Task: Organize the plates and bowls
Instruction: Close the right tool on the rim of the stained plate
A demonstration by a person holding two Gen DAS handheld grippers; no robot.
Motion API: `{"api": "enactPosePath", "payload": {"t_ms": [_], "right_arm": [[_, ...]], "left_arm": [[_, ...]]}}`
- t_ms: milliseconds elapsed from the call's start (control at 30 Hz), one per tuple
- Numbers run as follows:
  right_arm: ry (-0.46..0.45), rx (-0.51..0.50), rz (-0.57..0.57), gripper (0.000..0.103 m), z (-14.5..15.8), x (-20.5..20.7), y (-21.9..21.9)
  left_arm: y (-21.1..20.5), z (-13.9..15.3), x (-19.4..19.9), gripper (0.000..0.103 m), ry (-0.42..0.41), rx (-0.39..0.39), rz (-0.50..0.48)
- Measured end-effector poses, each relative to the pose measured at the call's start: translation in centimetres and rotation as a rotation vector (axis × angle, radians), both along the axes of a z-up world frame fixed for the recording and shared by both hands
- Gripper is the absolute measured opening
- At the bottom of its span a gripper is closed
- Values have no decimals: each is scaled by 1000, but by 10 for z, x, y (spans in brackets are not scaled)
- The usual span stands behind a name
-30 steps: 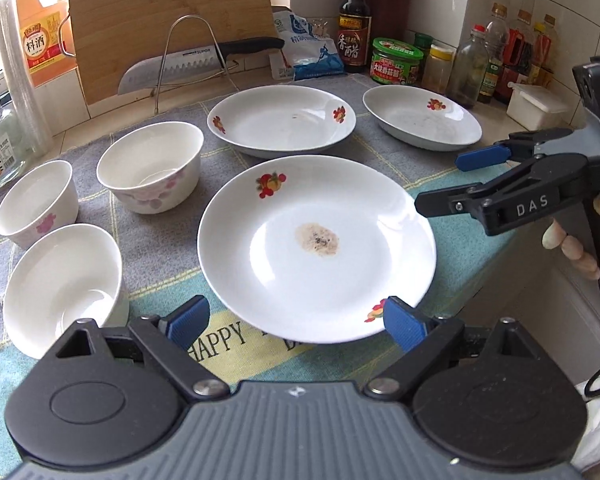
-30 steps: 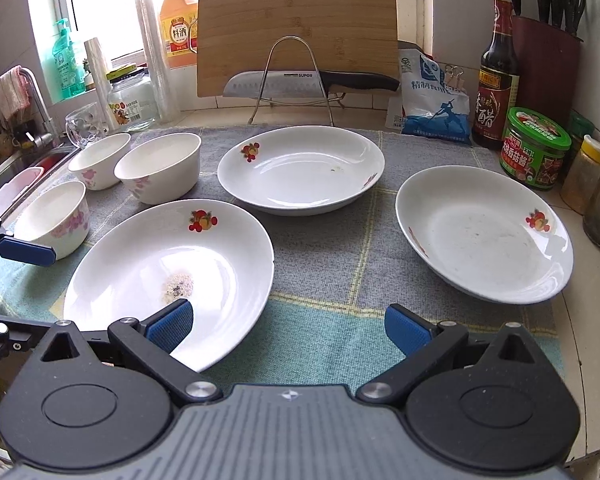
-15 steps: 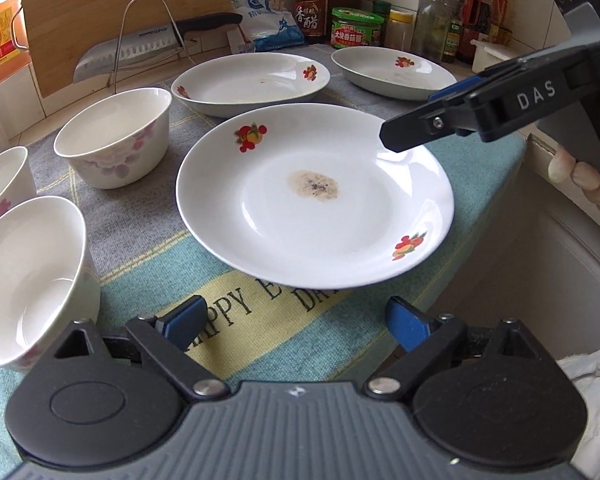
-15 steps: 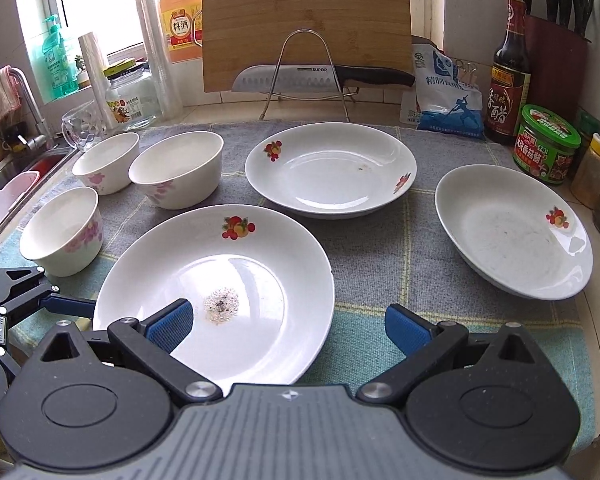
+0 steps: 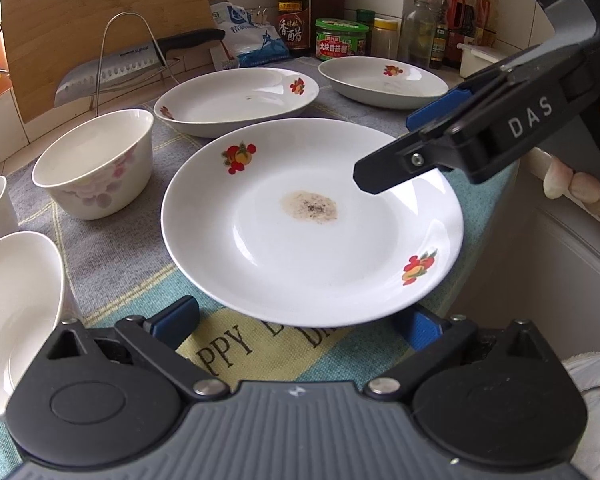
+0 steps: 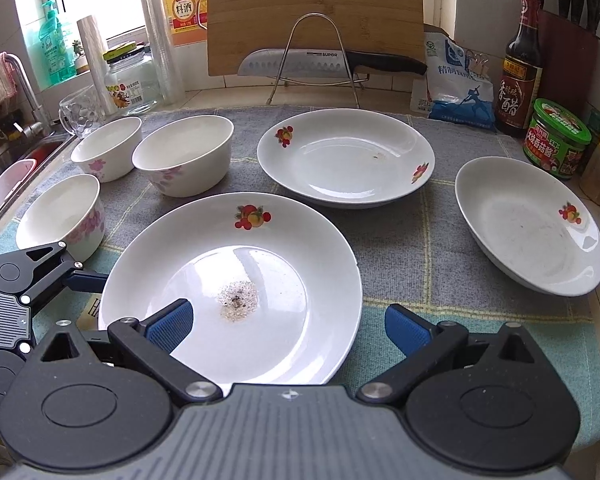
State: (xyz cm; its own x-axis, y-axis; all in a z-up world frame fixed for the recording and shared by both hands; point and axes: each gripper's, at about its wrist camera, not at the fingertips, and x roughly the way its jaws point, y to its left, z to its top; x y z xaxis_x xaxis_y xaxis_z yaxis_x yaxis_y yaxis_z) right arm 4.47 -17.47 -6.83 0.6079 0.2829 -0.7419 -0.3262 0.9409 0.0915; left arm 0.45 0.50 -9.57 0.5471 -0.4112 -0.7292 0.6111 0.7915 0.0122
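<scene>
- On the left I see three bowls (image 6: 182, 152) standing apart on the cloth (image 6: 400, 248); none is nested in another, so I judge the bowl stacking not yet begun.
- My left gripper (image 5: 296, 322) sits low at the near edge of the soiled plate (image 5: 312, 220). Its jaws have just been opening and stand released, as wide as they go, one pad to each side of the plate's near rim and gripping nothing.
- That plate lies flat on the cloth at the front of the counter, with a brown smear in its centre.
- My right gripper (image 6: 288, 326) hangs above the same plate, jaws spread and empty, its left pad over the plate's well.
- Behind it rests a second plate (image 6: 346, 158), and to the far right a third plate (image 6: 530, 224); all three are separate and unstacked.
- By my reckoning nothing is organized yet; every plate and bowl remains to be gathered.
</scene>
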Motion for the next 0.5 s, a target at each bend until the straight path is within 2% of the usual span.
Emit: {"api": "enactPosePath", "payload": {"t_ms": [500], "right_arm": [[146, 96, 204, 103, -20, 49, -7]], "left_arm": [[2, -4, -8, 103, -48, -35, 32]]}}
